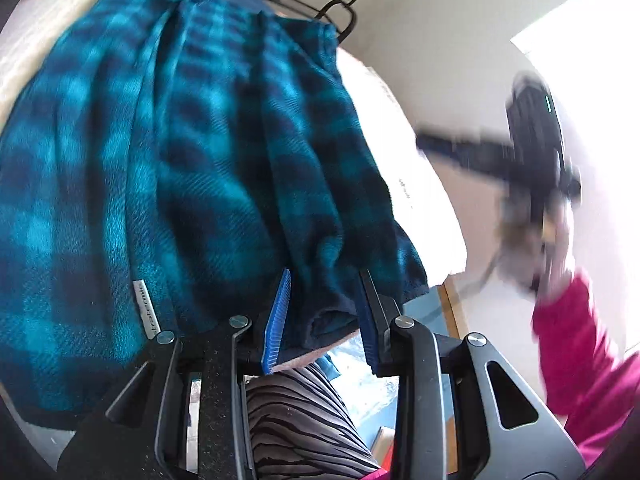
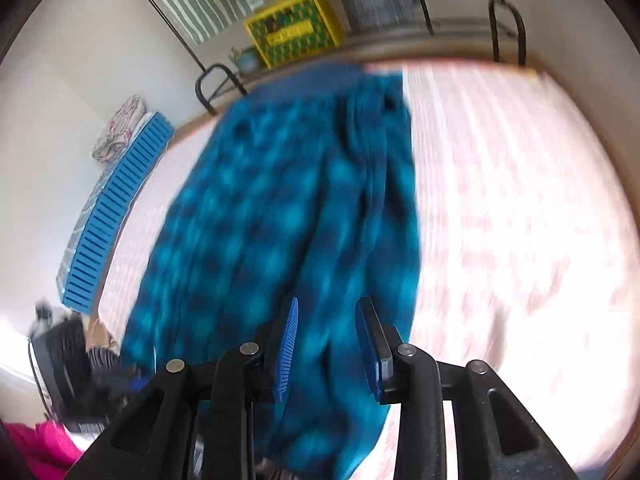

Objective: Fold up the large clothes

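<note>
- Nearest the left wrist lens: left gripper (image 1: 324,312), blue ribbed pads spread, dark hemmed corner of the teal-and-navy plaid fleece garment (image 1: 192,160) lying loose in the gap, neither pad pressing on it.
- Just beneath that corner: thin pink edge of the pale pink-patterned bed cover (image 1: 412,168), then zebra-striped grey trousers (image 1: 304,432) of the person standing at the bedside.
- Close under the right wrist lens: right gripper (image 2: 326,334), pads likewise parted, hovering above the near end of the garment with no cloth caught between them; heavy blur across this view, so exact clearance hard to judge.
- Further out: fleece spread lengthwise over the bed, folded into a long narrow strip, a small grey sewn label (image 1: 146,308) showing on the near left layer.
- Off to the side in the left view: right hand's tool seen as a dark smear above a bright pink sleeve (image 1: 576,344).
- Beyond the bed: blue slatted plastic panel (image 2: 116,220) along the floor, black wire rack legs, yellow plastic crate (image 2: 294,26) against the wall.
- Judged step: one lengthwise fold laid down and let go, both tools free between folds.
- Judged next move: fresh pinches on the two near corners, both layers taken together, then carried evenly toward the far end to halve the strip; uneven grips likely to skew the stack.
</note>
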Demonstrator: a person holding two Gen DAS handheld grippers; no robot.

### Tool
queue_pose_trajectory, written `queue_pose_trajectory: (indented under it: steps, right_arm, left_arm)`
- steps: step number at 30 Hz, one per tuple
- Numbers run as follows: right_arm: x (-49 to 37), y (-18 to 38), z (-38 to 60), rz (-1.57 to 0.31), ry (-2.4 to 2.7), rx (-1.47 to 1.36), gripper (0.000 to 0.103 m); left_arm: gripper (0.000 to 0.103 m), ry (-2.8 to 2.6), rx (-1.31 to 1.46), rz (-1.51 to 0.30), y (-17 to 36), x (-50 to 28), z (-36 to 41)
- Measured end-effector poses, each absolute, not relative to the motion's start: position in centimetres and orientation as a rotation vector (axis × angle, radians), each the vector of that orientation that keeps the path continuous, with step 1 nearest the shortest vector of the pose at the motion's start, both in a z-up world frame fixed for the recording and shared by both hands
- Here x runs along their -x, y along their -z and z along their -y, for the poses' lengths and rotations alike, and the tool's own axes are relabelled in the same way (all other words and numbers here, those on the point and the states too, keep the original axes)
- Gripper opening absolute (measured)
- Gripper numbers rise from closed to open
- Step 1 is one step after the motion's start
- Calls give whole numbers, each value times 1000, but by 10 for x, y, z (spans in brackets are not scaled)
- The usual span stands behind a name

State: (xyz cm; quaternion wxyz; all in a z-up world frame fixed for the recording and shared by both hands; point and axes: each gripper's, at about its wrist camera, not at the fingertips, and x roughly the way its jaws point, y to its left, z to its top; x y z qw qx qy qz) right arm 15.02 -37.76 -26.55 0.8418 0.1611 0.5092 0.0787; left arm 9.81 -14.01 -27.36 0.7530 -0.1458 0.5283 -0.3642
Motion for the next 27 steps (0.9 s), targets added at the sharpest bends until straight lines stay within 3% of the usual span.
queue_pose_trajectory:
  steps: [8,13,20,27]
  right_arm:
    - [-145,317,354,-1128,-155,-417,32]
    - [-144,311,331,-1130,-155,-312,37]
    - [-130,295,335,-1101,-177,-323,37]
    - [-127,317,322,-1158,-174,-308,34]
  left_arm:
    - [32,788,387,-1205,287,-105,145]
    - [32,755,403,-1194,284,-103,141]
    - [32,743,444,-1194,285,-101,128]
    - [32,775,351,-1209,287,-93,147]
